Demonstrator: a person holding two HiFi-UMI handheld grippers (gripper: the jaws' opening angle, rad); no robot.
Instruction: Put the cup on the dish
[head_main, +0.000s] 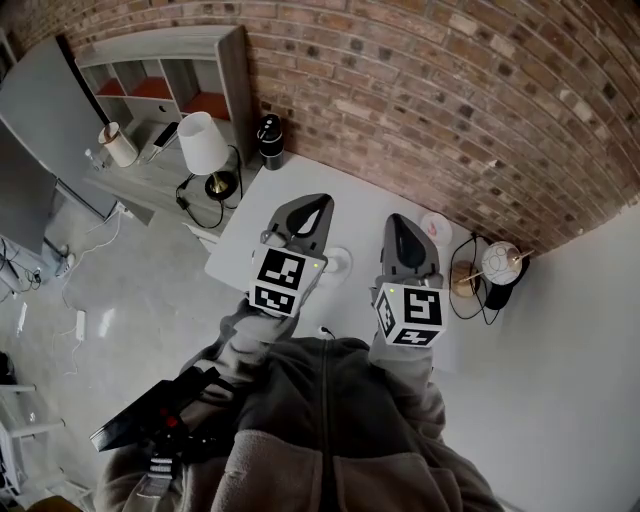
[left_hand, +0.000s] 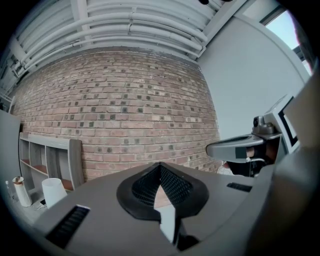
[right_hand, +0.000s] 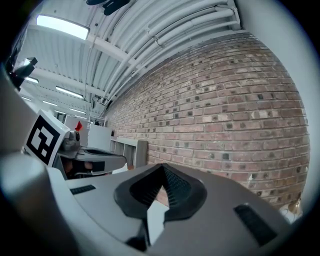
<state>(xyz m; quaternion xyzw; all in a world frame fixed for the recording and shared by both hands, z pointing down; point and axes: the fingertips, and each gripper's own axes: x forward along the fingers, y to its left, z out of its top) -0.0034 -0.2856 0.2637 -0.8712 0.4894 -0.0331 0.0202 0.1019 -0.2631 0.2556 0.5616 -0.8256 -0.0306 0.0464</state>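
Head view | white table (head_main: 292, 188), brick wall (head_main: 450, 90) | left tongs (head_main: 321, 201), right tongs (head_main: 400, 219) closed

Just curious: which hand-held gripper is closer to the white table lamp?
Left. In the head view the left hand-held gripper is below-right of the table lamp; the right hand-held gripper is farther right, beyond the left one.

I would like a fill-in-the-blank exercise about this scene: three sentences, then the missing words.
1. The wall behind the white table is built of ___.
2. The left gripper and the right gripper are both ___, with nothing between their fingers.
3. In the head view, the white lamp stands to the ___ of the table.
Missing words: brick; shut; left.
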